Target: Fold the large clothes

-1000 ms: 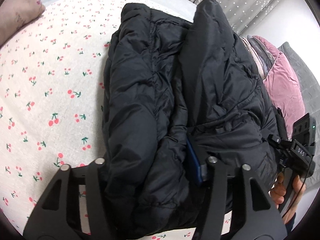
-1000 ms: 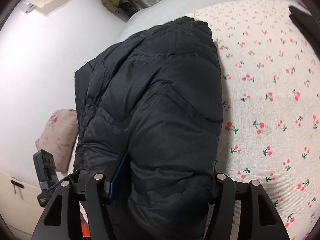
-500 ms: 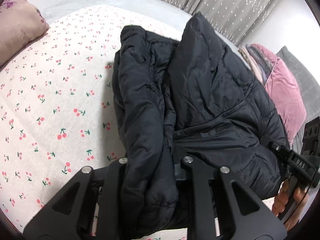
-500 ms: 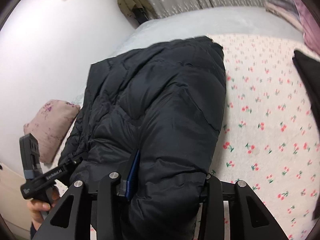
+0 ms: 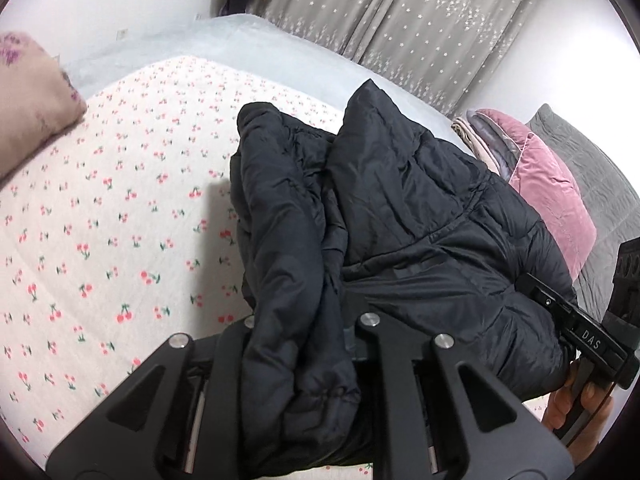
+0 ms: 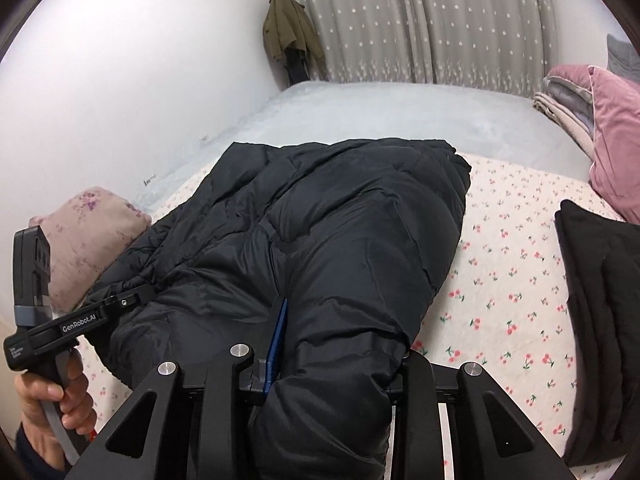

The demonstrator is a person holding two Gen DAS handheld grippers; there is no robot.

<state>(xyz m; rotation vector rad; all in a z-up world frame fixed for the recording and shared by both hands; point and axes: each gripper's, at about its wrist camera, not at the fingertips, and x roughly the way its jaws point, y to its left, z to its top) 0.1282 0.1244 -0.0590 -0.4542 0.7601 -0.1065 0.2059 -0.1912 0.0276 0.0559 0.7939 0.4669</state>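
Where it lies bunched on the bed (image 5: pixel 120 240), the black puffer jacket (image 5: pixel 400 208) is quilted, matte and heavily creased, one panel folded over at twelve o'clock. The left gripper (image 5: pixel 304 344) pinches a thick roll of its fabric; the right gripper (image 6: pixel 328 364) is clamped over a padded section — a blue inner edge shows beside one finger. Cherry-print sheet lies open toward nine o'clock in the left view and three o'clock in the right. One jacket, two grippers, one floral pillow (image 6: pixel 84 236), one dark folded garment (image 6: pixel 600 320).
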